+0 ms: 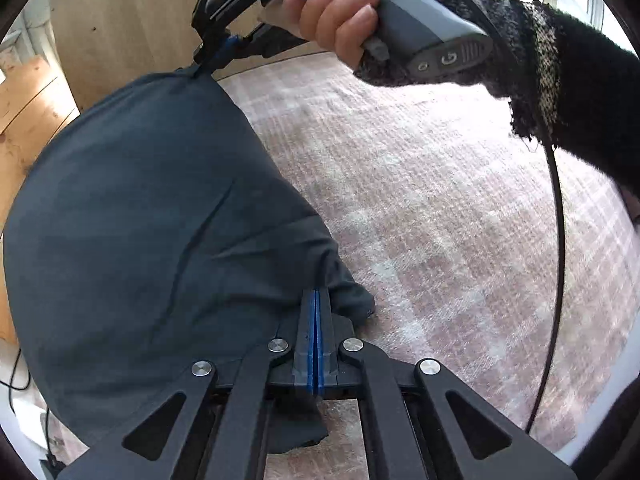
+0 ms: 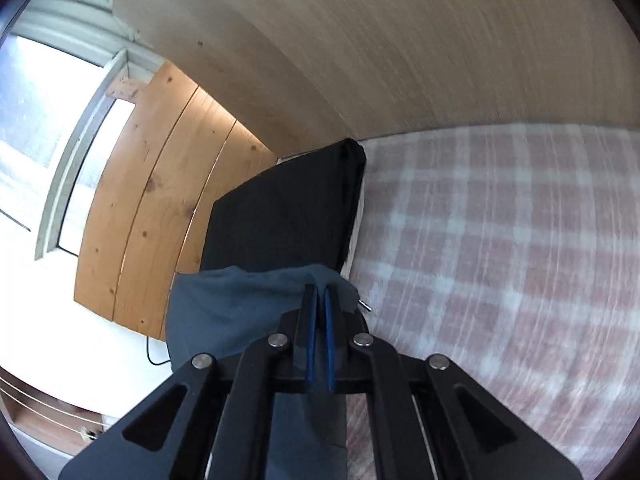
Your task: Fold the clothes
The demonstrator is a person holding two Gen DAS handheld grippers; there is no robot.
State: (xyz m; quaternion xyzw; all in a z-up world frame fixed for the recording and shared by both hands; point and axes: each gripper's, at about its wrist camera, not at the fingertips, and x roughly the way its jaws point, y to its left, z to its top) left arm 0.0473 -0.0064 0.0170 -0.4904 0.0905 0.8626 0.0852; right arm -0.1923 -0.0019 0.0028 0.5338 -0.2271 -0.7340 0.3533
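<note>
A pink plaid blanket [image 1: 460, 208] is spread beneath. The slate-blue garment [image 1: 132, 216] is held taut above its edge, pinched by the left gripper [image 1: 317, 304] and right gripper [image 2: 319, 292]. A folded black garment [image 2: 288, 208] is seen only from the right wrist.

Slate-blue garment [image 1: 136, 216], smooth (few creases), stretched taut above pink plaid bedding, corners pinched

Left gripper [image 1: 318, 300] at 6 o'clock, fingers clamped on dark blue garment [image 1: 140, 220] edge. Right gripper [image 1: 212, 62] at 12 pinches its far corner. Garment hangs above checked bedcover [image 1: 440, 220].
</note>
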